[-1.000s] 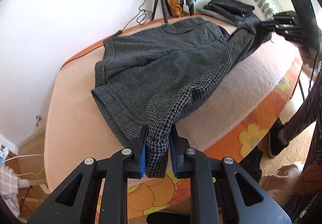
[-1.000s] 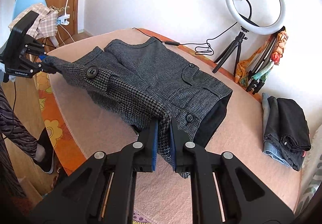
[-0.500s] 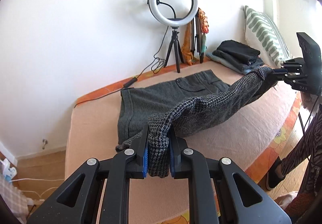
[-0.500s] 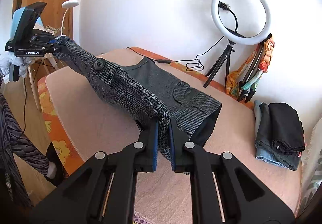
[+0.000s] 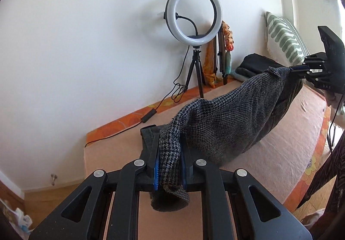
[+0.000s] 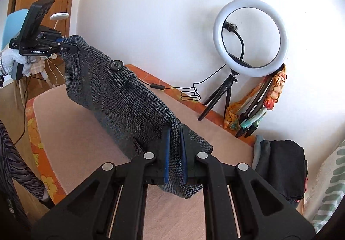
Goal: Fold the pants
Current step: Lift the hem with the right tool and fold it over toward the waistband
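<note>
The grey houndstooth pants [image 5: 226, 119] hang stretched in the air between my two grippers, above the pink bed cover [image 5: 286, 132]. My left gripper [image 5: 169, 153] is shut on one end of the pants; it also shows in the right wrist view [image 6: 64, 48] at the far left, raised high. My right gripper [image 6: 175, 149] is shut on the other end of the pants [image 6: 120, 97]; it also shows in the left wrist view [image 5: 297, 68] at the right. A black button [image 6: 116, 65] faces up. The lower part of the pants droops towards the bed.
A ring light on a tripod [image 5: 194, 13] stands at the wall behind the bed. A stack of folded dark clothes [image 6: 284, 166] lies at the right end of the bed by a striped pillow [image 5: 284, 39]. A cable [image 5: 151, 115] lies along the bed's back edge.
Both grippers have risen and lifted the pants off the bed. One second ago the pants lay mostly flat; now they hang in the air between the grippers.
</note>
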Motion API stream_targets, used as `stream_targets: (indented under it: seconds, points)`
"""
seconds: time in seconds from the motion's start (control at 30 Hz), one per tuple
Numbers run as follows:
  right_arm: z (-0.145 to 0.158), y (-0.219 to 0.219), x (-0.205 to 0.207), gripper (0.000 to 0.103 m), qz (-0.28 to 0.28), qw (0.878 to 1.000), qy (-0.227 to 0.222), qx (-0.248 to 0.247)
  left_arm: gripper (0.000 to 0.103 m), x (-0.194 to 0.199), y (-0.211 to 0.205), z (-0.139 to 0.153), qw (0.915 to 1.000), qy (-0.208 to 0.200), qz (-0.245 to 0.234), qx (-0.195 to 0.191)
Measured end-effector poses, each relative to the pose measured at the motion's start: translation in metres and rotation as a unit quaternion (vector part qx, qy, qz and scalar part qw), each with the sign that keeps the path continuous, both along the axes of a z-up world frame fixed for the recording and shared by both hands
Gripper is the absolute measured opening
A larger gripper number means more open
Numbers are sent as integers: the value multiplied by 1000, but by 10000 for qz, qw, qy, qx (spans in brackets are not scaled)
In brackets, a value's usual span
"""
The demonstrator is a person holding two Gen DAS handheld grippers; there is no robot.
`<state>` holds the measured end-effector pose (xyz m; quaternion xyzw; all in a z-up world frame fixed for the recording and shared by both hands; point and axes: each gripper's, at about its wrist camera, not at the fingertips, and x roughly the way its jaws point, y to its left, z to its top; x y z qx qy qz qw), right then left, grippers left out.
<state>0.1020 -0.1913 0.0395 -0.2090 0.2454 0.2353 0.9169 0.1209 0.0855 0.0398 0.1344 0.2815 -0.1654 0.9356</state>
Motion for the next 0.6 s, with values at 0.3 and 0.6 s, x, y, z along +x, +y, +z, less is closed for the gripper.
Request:
stream_targets:
  seconds: [0.3,0.6]
  points:
    - [-31,-4,91,9,-297,9985,283,-358,13,89,-8,-13,9982,419,-124,407]
    - [-93,-7,181,8,-469,9927,868,-696,13,171,-13,-68,9924,1077,-219,547]
